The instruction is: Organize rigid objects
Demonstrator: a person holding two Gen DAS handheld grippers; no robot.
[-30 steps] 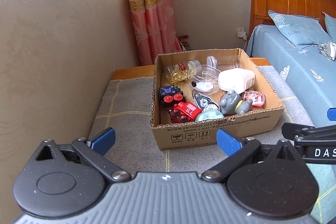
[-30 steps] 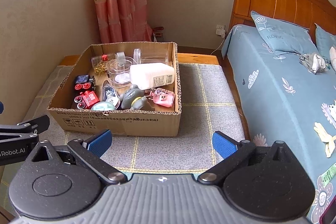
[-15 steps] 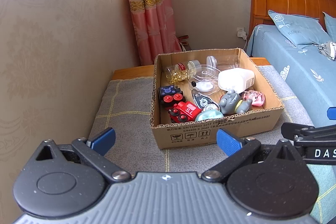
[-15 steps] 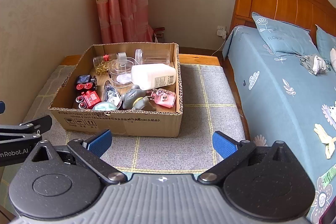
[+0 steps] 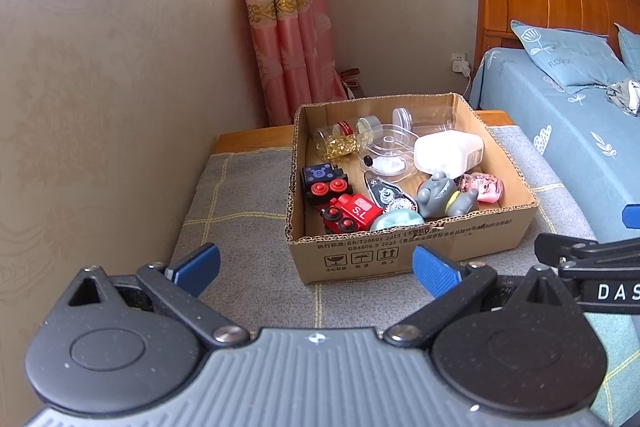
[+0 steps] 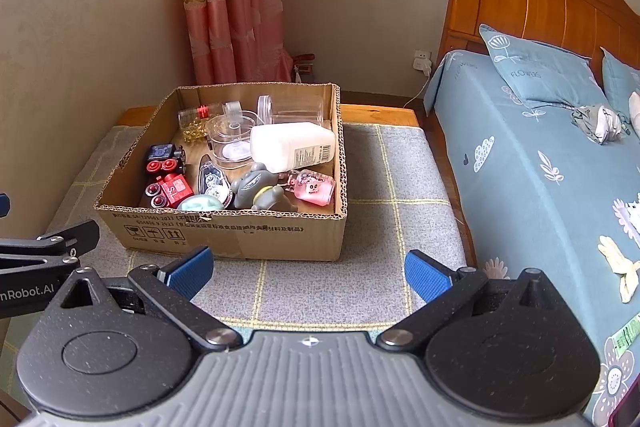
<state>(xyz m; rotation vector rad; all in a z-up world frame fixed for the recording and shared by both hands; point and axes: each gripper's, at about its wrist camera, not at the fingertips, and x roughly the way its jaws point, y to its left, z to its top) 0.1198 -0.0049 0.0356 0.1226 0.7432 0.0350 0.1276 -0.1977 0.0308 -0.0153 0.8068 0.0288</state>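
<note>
Grey checked mat (image 6: 360, 279) by bed; cardboard box (image 6: 256, 233) of toys dead ahead, nearer right gripper (image 6: 308, 273), left gripper (image 5: 314, 267) alike wide open, empty.

Your left gripper (image 5: 316, 269) and right gripper (image 6: 308, 273) both hover short of the cardboard box (image 6: 224, 231), side by side, fingers spread wide, holding nothing.

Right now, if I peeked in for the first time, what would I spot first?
Probably the cardboard box on the grey mat, crammed with toys: a red toy train near its front left corner and a grey shark beside a white bottle. The blue bed fills the right.
</note>
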